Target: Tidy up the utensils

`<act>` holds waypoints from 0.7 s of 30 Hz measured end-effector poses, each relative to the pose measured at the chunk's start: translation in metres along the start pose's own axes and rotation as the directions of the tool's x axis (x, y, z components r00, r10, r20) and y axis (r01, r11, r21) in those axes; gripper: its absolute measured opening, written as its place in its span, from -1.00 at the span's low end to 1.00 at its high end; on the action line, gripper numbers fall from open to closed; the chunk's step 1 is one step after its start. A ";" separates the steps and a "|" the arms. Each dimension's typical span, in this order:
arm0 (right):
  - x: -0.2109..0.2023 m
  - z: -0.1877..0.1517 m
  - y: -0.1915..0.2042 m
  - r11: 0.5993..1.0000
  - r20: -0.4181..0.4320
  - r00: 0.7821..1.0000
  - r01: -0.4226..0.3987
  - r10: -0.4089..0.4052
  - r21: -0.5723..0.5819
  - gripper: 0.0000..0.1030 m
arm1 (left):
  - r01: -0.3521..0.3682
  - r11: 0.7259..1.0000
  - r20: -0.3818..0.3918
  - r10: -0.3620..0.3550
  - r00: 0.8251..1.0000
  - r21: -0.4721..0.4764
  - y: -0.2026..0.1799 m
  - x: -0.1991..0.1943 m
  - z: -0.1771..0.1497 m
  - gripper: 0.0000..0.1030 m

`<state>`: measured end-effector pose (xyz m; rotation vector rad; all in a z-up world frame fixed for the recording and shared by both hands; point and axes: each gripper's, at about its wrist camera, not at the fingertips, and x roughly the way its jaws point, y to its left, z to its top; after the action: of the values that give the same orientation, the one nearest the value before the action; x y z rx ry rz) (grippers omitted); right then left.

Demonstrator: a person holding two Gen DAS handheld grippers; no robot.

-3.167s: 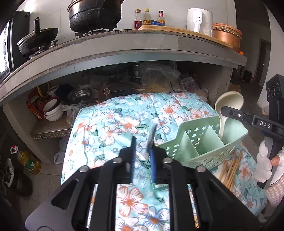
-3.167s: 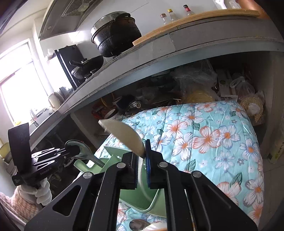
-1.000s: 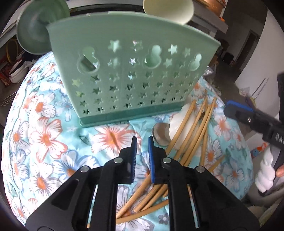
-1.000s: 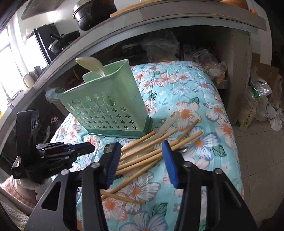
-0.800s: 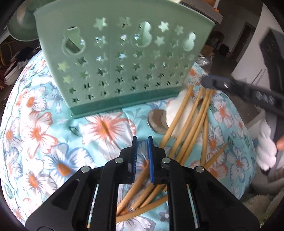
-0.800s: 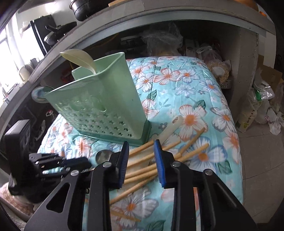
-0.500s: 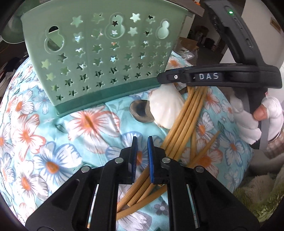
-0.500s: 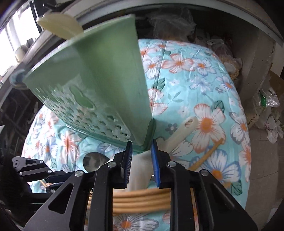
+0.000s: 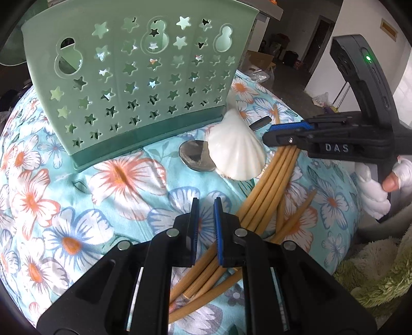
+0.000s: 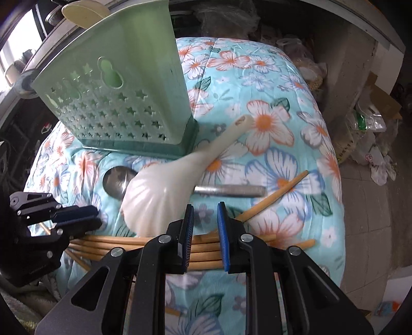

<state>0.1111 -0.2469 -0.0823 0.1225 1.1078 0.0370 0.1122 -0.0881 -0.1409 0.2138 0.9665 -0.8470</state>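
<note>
A green star-cut utensil caddy (image 9: 134, 77) (image 10: 116, 108) stands on the floral cloth, with a cream spoon (image 10: 82, 11) sticking out of it. In front of it lie a white shell-shaped spoon (image 9: 235, 152) (image 10: 159, 195), a metal spoon (image 9: 193, 154) (image 10: 116, 180) and several bamboo chopsticks (image 9: 273, 185) (image 10: 144, 247). My left gripper (image 9: 204, 201) (image 10: 96, 215) hangs low beside one end of the chopsticks, pads a narrow gap apart with nothing between them. My right gripper (image 10: 204, 206) (image 9: 273, 134) sits over the other end, jaws narrowed, and the chopsticks run crosswise under its fingers without being pinched.
The floral cloth (image 9: 77, 206) bulges and falls away at its edges. A gloved hand (image 9: 373, 190) holds the right gripper's handle. A green fluffy fabric (image 9: 373, 270) lies at the lower right. Bags and boxes (image 10: 373, 123) sit on the floor beyond the cloth.
Both grippers sank toward the cloth. The right gripper's jaws narrowed from wide apart and it moved in over the chopsticks by the white spoon. The left gripper's gap stayed the same.
</note>
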 end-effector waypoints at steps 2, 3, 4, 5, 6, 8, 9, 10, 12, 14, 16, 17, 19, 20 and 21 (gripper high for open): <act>-0.001 -0.004 -0.001 1.000 -0.004 1.000 -0.012 0.012 0.009 -0.63 | 0.021 1.000 0.005 -0.021 1.000 -0.019 -0.001 0.000 0.004 -0.80; -0.002 -0.006 0.000 1.000 -0.011 1.000 -0.014 0.014 0.006 -0.63 | 0.026 0.999 0.009 -0.026 1.000 -0.024 -0.003 -0.001 0.009 -0.80; -0.002 -0.008 0.001 1.000 -0.015 1.000 -0.019 0.019 -0.003 -0.63 | 0.031 0.999 0.012 -0.031 0.999 -0.022 -0.005 -0.001 0.012 -0.80; -0.002 -0.009 0.003 1.000 -0.015 1.000 -0.017 0.017 -0.015 -0.63 | 0.034 0.999 0.011 -0.034 0.999 -0.018 -0.007 -0.001 0.016 -0.79; -0.002 -0.010 0.005 0.999 -0.015 1.000 -0.020 0.020 -0.025 -0.63 | 0.035 0.999 0.010 -0.035 0.999 -0.014 -0.010 0.001 0.019 -0.79; -0.002 -0.012 0.010 0.998 -0.021 0.999 -0.031 0.030 -0.052 -0.62 | 0.015 1.000 0.011 -0.015 1.000 0.007 -0.017 0.005 0.024 -0.79; -0.002 -0.012 0.013 0.997 -0.024 0.999 -0.031 0.030 -0.065 -0.62 | -0.005 1.000 0.010 0.005 1.000 0.031 -0.021 0.007 0.026 -0.79; 0.000 -0.012 0.014 0.997 -0.034 0.999 -0.044 0.042 -0.069 -0.62 | -0.032 0.998 0.011 0.031 0.999 0.060 -0.026 0.009 0.027 -0.79; 0.003 -0.009 0.011 0.995 -0.053 0.995 -0.086 0.083 -0.043 -0.62 | -0.069 0.992 0.019 0.067 0.998 0.108 -0.035 0.011 0.029 -0.77; 0.006 -0.005 0.004 0.989 -0.065 0.987 -0.148 0.148 0.007 -0.62 | -0.091 0.986 0.027 0.088 0.996 0.141 -0.041 0.012 0.030 -0.67; 0.007 -0.001 -0.005 0.977 -0.067 0.975 -0.206 0.210 0.063 -0.62 | -0.115 0.979 0.038 0.110 0.993 0.170 -0.045 0.012 0.031 -0.63; 0.008 0.000 -0.008 0.969 -0.065 0.969 -0.231 0.237 0.089 -0.62 | -0.125 0.976 0.042 0.119 0.992 0.180 -0.047 0.012 0.030 -0.59; 0.009 0.001 -0.016 0.946 -0.060 0.952 -0.290 0.300 0.144 -0.62 | -0.144 0.971 0.050 0.137 0.989 0.191 -0.049 0.013 0.030 -0.51; 0.010 0.002 -0.018 0.938 -0.057 0.946 -0.308 0.320 0.161 -0.62 | -0.151 0.970 0.054 0.143 0.988 0.191 -0.048 0.013 0.030 -0.44; 0.012 0.002 -0.020 0.933 -0.057 0.942 -0.316 0.330 0.170 -0.62 | -0.157 0.969 0.057 0.149 0.987 0.190 -0.048 0.012 0.030 -0.41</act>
<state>0.1179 -0.2661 -0.0940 0.4505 1.1654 0.2513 0.1010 -0.1423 -0.1239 0.4308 0.8163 -0.8001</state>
